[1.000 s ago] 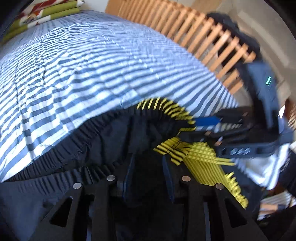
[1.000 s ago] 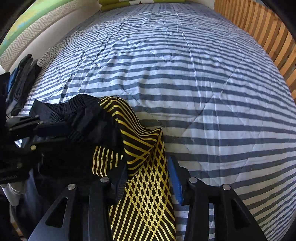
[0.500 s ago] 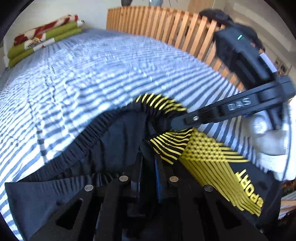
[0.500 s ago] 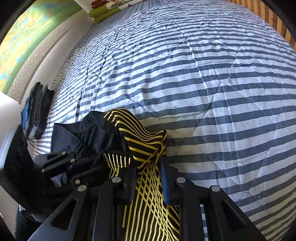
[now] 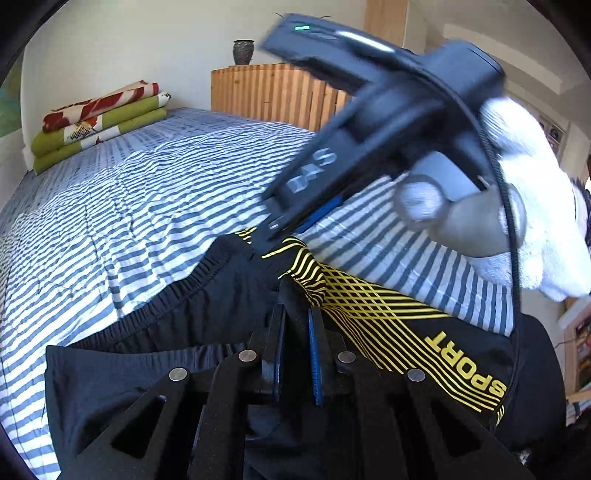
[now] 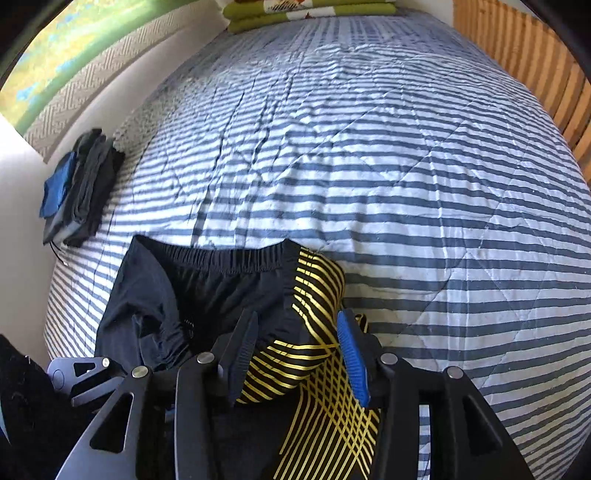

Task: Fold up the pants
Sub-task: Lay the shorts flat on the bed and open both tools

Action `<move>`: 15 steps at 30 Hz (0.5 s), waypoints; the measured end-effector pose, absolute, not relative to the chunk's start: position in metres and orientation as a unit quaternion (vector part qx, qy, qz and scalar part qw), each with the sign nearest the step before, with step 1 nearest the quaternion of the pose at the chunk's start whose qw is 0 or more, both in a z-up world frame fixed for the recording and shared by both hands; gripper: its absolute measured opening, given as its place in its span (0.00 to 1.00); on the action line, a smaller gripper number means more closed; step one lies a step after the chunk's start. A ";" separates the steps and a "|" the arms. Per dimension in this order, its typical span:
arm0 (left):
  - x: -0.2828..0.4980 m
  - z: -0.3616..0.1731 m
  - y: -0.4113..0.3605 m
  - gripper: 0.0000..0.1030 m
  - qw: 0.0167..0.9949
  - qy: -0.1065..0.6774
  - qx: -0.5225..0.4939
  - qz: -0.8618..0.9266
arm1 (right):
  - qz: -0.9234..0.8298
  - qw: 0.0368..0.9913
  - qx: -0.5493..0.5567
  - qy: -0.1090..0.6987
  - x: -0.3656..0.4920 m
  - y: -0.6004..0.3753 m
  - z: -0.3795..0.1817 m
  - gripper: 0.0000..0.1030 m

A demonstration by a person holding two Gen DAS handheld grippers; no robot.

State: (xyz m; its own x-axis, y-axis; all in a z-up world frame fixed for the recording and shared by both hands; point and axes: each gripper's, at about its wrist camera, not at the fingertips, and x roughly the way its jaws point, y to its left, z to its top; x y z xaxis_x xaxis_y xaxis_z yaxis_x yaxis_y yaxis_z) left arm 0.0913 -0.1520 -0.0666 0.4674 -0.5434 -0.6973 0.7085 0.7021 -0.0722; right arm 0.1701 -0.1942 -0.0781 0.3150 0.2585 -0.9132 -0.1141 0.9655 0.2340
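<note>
Black pants (image 6: 207,291) with yellow line print, bunched at the near edge of the striped bed (image 6: 406,177), waistband toward the bed's middle. Left gripper (image 5: 295,332): jaws pressed together, pinching black fabric. Right gripper (image 6: 295,343): jaws opening, yellow-printed cloth between them, pads clear. Folded blankets (image 5: 99,118) at the far edge.

Left wrist view: looks forward and down along the left gripper (image 5: 295,325), very close over the pants (image 5: 207,295), facing the folded blankets (image 5: 99,118) far ahead. Right gripper (image 5: 280,229) crosses ahead, to its right.

Right wrist view: steeper, looking down past the right gripper (image 6: 295,343) onto the bed (image 6: 369,166).

Shared: pants (image 6: 207,280), bed (image 5: 129,206), blankets (image 6: 306,11).
</note>
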 end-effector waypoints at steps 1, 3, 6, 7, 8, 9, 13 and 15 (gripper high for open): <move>0.087 -0.068 -0.154 0.11 0.849 0.358 0.118 -0.370 | 0.114 0.803 0.051 0.583 0.171 -0.188 -0.081 0.40; 0.082 -0.072 -0.160 0.11 0.847 0.356 0.122 -0.376 | 0.106 0.793 0.032 0.599 0.173 -0.178 -0.089 0.40; 0.073 -0.076 -0.168 0.11 0.842 0.357 0.120 -0.387 | 0.106 0.776 0.028 0.621 0.174 -0.172 -0.101 0.40; 0.072 -0.079 -0.170 0.11 0.841 0.356 0.123 -0.389 | 0.101 0.772 0.020 0.628 0.174 -0.171 -0.106 0.40; 0.071 -0.081 -0.172 0.11 0.840 0.357 0.127 -0.389 | 0.096 0.767 0.011 0.634 0.175 -0.168 -0.112 0.40; 0.072 -0.085 -0.173 0.12 0.837 0.362 0.130 -0.390 | 0.092 0.760 0.003 0.643 0.175 -0.166 -0.119 0.40; 0.073 -0.095 -0.163 0.17 0.812 0.409 0.134 -0.394 | 0.079 0.738 -0.031 0.670 0.174 -0.158 -0.152 0.40; 0.071 -0.090 -0.141 0.19 0.811 0.414 0.120 -0.395 | 0.075 0.741 -0.043 0.666 0.172 -0.157 -0.157 0.39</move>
